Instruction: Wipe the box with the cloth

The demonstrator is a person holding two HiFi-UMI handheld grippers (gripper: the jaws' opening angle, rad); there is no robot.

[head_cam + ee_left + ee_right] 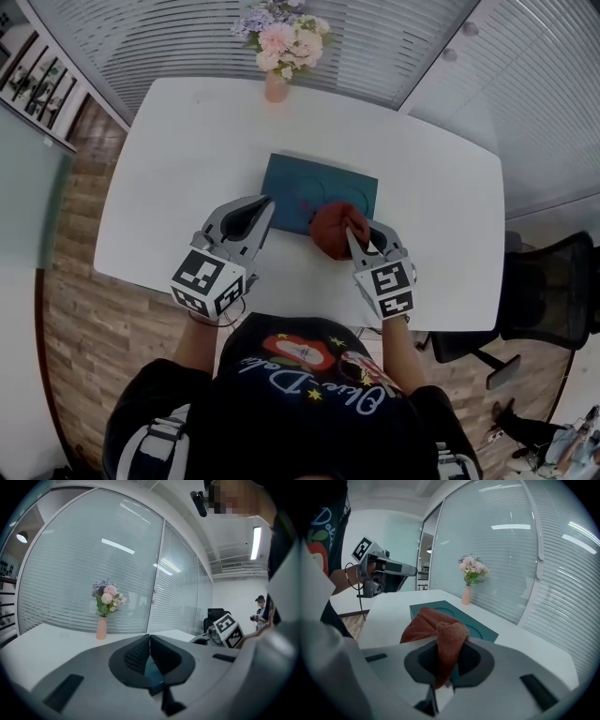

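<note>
well, the cloth (330, 231) looks soft and light. it sits bunched at the lower right edge of the box (291, 187), mid frame on the desk (178, 150). the right tool (449, 663) pinches a fold. the left tool (150, 654) is closed, holding nothing.

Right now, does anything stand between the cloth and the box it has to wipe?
Nothing visible. The right gripper holds the cloth right at the box's near edge; the flower vase stands well behind the box.
</note>
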